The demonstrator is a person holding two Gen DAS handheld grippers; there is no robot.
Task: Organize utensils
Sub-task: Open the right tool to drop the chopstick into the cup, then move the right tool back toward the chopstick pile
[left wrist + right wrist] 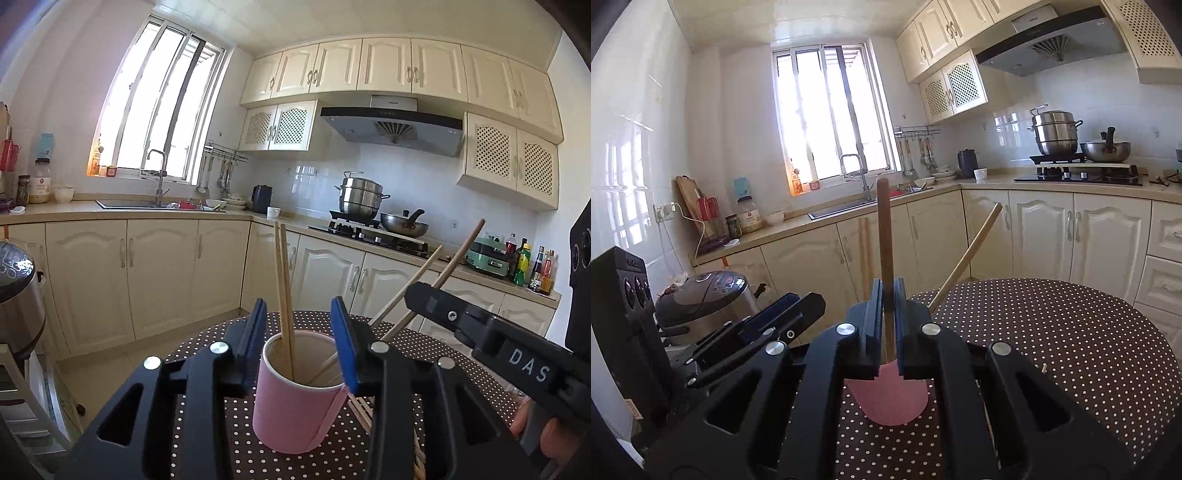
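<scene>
A pink paper cup point(295, 398) stands on the polka-dot table point(424, 354). My left gripper point(301, 332) is shut on the pink cup, its blue pads against the cup's sides. Two chopsticks point(284, 295) stand upright in the cup, and two more point(424, 273) lean out to the right. My right gripper point(886, 317) is shut on one leaning chopstick point(885, 240), just above the cup point(890, 398). The other leaning chopstick point(967, 254) is free. In the left wrist view the right gripper point(421, 295) comes in from the right.
More chopsticks point(360, 406) lie on the table right of the cup. A rice cooker point(705, 302) stands left of the table. Kitchen cabinets, a sink point(147, 203) and a stove with pots point(369, 218) line the far walls.
</scene>
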